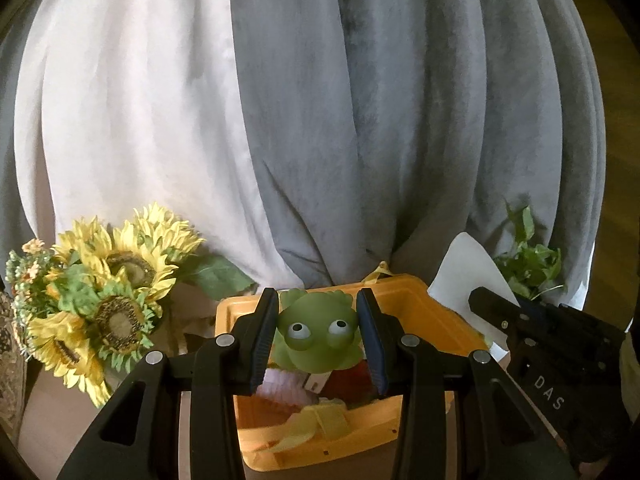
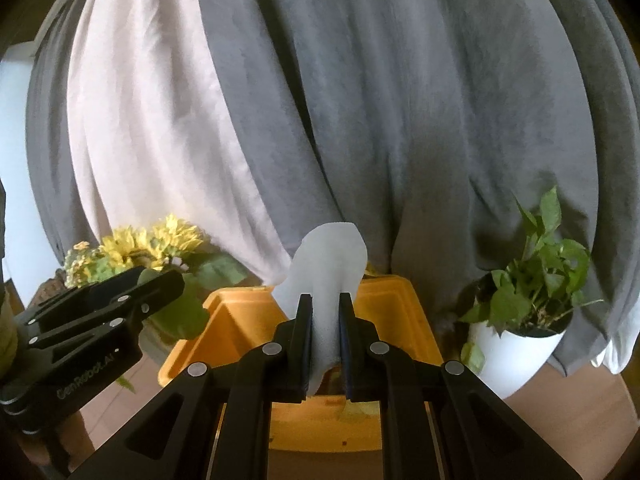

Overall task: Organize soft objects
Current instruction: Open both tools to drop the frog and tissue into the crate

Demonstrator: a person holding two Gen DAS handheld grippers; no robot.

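Observation:
My left gripper (image 1: 318,312) is shut on a soft green frog toy (image 1: 316,330) with white bulging eyes, held over the orange bin (image 1: 440,320). Inside the bin lie a pink knitted item (image 1: 280,386), something red (image 1: 348,378) and yellow cloth (image 1: 316,420). My right gripper (image 2: 325,312) is shut on a white soft cloth (image 2: 330,264) that stands up above the fingers, over the same orange bin (image 2: 240,320). The white cloth (image 1: 468,276) and the right gripper body (image 1: 552,344) show at the right of the left wrist view.
Artificial sunflowers (image 1: 104,280) stand left of the bin. A green plant in a white pot (image 2: 516,344) stands to the right. Grey and white curtains (image 1: 320,120) hang close behind. The wooden table (image 2: 560,412) shows around the bin.

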